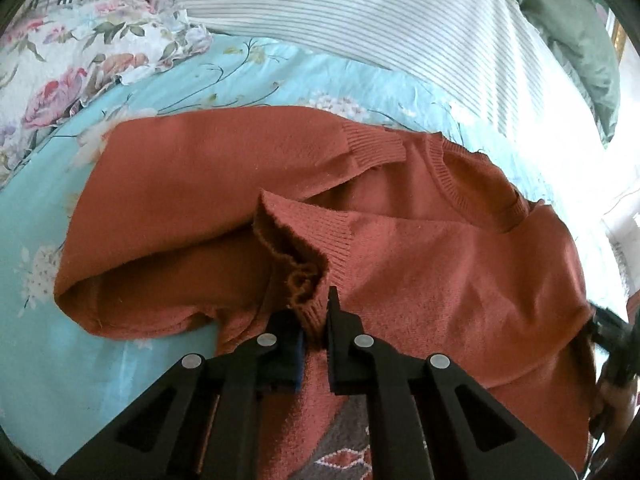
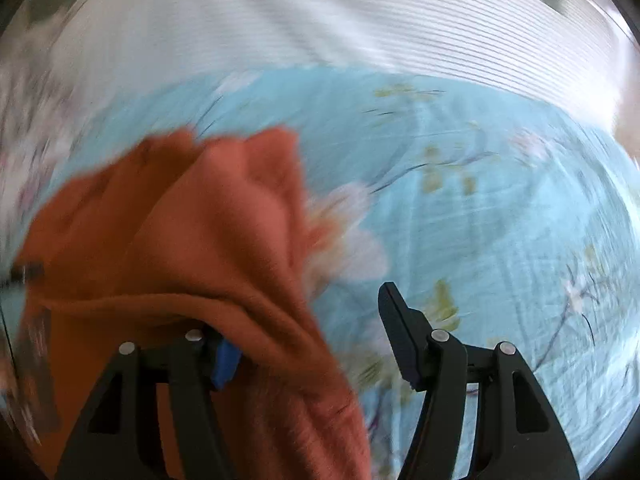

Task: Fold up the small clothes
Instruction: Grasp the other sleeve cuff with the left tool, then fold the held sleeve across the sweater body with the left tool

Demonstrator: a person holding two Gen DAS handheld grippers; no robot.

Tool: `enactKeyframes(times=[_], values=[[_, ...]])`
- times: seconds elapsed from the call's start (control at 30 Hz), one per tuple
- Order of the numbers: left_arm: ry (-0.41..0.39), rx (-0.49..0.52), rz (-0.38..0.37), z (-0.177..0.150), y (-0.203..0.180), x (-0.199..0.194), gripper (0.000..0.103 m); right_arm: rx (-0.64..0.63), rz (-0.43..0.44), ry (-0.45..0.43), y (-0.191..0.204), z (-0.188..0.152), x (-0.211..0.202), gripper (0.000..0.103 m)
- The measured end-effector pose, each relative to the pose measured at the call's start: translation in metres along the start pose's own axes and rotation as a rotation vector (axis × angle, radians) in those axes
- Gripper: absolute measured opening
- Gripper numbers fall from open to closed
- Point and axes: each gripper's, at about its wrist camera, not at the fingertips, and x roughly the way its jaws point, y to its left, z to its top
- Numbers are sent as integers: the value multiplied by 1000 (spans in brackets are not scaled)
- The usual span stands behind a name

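On the bed we list one rust-orange knit sweater (image 1: 224, 184), lying across a light blue floral sheet (image 1: 36, 216), both sleeves folded over its body. From the left wrist view we record detail the other view lacks: ribbed cuffs, ribbed neckline, a striped white cover (image 1: 360, 12) behind, a pink floral fabric (image 1: 60, 64) at far left, a green cloth (image 1: 568, 32) at far right. From the right wrist view, heavily blurred, we record only a bunched side of the sweater (image 2: 180, 240) draped over one finger, and open sheet (image 2: 500, 220) beyond. Left gripper (image 1: 314, 320): fingers nearly pressed together, pinching the ribbed cuff of the nearer sleeve (image 1: 304, 256). Right gripper (image 2: 312, 344): fingers spread wide; we see sweater fabric lying over the left finger, the right finger (image 2: 400, 332) standing bare above the sheet
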Motion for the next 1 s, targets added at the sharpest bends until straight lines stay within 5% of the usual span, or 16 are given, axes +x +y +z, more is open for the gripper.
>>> enactKeyframes(times=[0.17,0.4,0.53,0.6,0.7,0.9,0.93,1.0], values=[[4,18,-66,0,-18,3,5,92,-192,-148,-34,-7,-37,77],[-24,180,-77,-11,-65,3,5,45,-274,-82,-57,-15,-35,83],[-72,229,-125,-13,-73,-12,5,35,-365,-87,-61,-23,-39,96],[-78,266,-159,-17,-80,-16,5,5,-301,-38,-59,-23,-36,96],[-46,317,-82,-22,-87,-3,5,-25,-75,9,-57,-29,-53,96],[30,250,-135,-21,-66,5,9,-3,164,-54,-54,-21,-107,94],[29,256,-131,-22,-66,3,13,22,204,-68,-54,-10,-107,90],[30,266,-115,-23,-65,3,18,49,232,-65,-49,9,-95,63]])
